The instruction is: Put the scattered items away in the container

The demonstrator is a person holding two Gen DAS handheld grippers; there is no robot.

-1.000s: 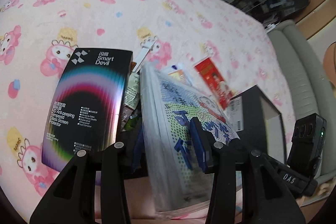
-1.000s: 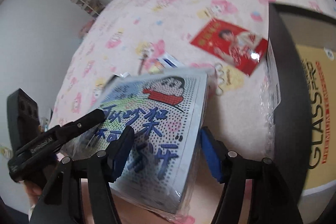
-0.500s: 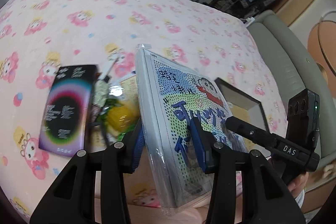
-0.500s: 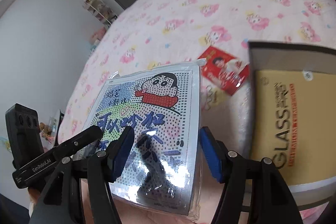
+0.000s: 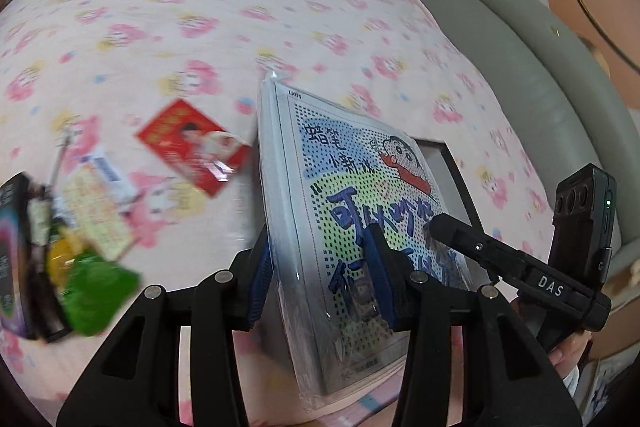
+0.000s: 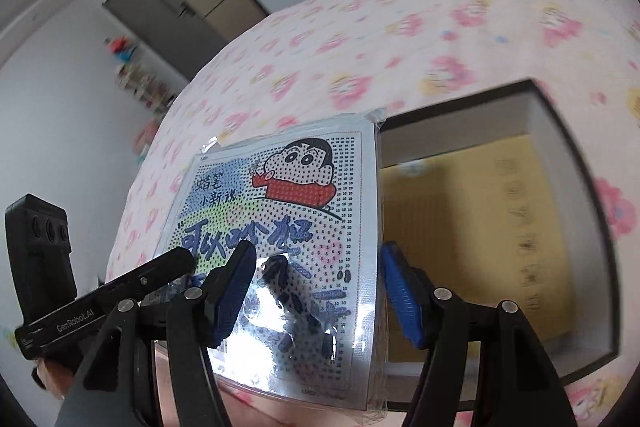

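The cartoon packet [image 5: 352, 227] is clamped by the left tool [image 5: 320, 267] above the box [image 6: 560, 227]; the right tool [image 6: 316, 291] is spread; other items [image 5: 188, 143] are left on the bed [image 5: 200, 7].

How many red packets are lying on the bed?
1. The red packet lies flat on the pink blanket, left of the cartoon kit that the left claw holds. More could hide behind the kit or in the blurry pile.
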